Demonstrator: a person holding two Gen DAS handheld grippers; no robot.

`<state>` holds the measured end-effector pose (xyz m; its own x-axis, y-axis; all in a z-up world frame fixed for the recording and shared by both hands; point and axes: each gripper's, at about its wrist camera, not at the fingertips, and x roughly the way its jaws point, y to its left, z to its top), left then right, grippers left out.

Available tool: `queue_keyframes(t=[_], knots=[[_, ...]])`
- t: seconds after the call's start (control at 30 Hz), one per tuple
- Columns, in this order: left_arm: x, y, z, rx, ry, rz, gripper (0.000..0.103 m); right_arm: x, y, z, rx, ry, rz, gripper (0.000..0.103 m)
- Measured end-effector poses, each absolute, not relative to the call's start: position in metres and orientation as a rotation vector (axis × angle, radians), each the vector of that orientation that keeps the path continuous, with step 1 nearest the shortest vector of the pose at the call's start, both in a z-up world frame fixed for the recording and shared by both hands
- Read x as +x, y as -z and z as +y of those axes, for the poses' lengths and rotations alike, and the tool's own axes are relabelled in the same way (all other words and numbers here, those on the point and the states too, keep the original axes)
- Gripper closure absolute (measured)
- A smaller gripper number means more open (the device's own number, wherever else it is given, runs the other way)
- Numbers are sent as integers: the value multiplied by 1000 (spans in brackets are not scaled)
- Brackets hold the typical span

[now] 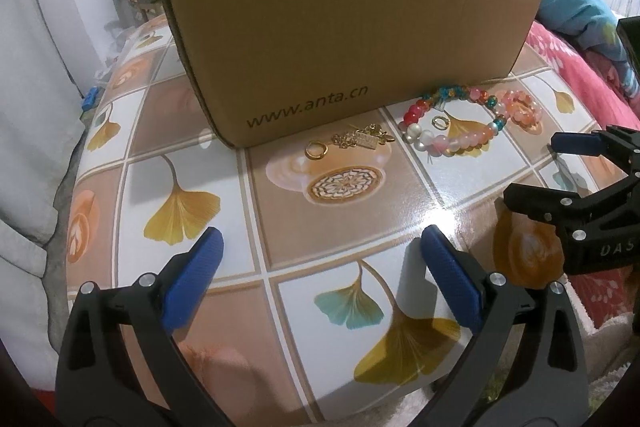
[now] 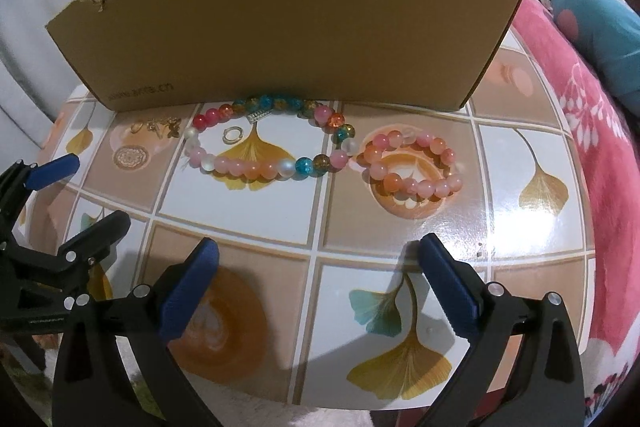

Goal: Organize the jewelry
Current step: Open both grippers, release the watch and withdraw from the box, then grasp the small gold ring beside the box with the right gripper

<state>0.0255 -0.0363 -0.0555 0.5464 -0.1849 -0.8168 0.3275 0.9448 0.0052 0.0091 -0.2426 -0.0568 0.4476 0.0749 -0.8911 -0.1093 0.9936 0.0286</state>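
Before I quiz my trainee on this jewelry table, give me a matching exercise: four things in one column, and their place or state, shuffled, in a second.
Things:
1. gold ring
2. small ring
3. pink bracelet
4. cardboard box

Place or state:
A. stands behind all the jewelry
B. lies inside the multicolored bracelet
C. farthest left, beside the gold chain
D. right of the multicolored bracelet

Pairs: 1-C, 2-B, 3-D, 4-A

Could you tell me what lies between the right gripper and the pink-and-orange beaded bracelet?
Nothing: in the right wrist view, only bare tile-patterned tabletop lies between the open right gripper and the pink-and-orange beaded bracelet.
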Motion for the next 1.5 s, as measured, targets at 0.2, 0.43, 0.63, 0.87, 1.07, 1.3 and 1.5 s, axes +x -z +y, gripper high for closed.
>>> queue_keyframes(t=[0.2, 0.43, 0.63, 0.87, 1.07, 1.3, 1.5], knots=[[25, 56, -35, 177, 338, 927, 7, -2, 48, -257, 7, -132, 1094, 7], [27, 50, -29, 182, 331, 901, 8, -7, 18, -257, 41, -287, 949, 8], [34, 32, -28, 198, 316, 803, 30, 7, 21, -243, 32, -346, 948, 24], [45, 35, -40, 241, 375, 799, 60, 13, 24, -229, 16, -409, 951, 56], [53, 43, -49, 289, 408, 828, 74, 15, 29, -220, 2, -431, 964, 63], [59, 47, -49, 288, 411, 847, 82, 15, 28, -216, -39, -425, 961, 64], [65, 46, -45, 249, 423, 870, 85, 13, 27, -217, -30, -429, 959, 64]])
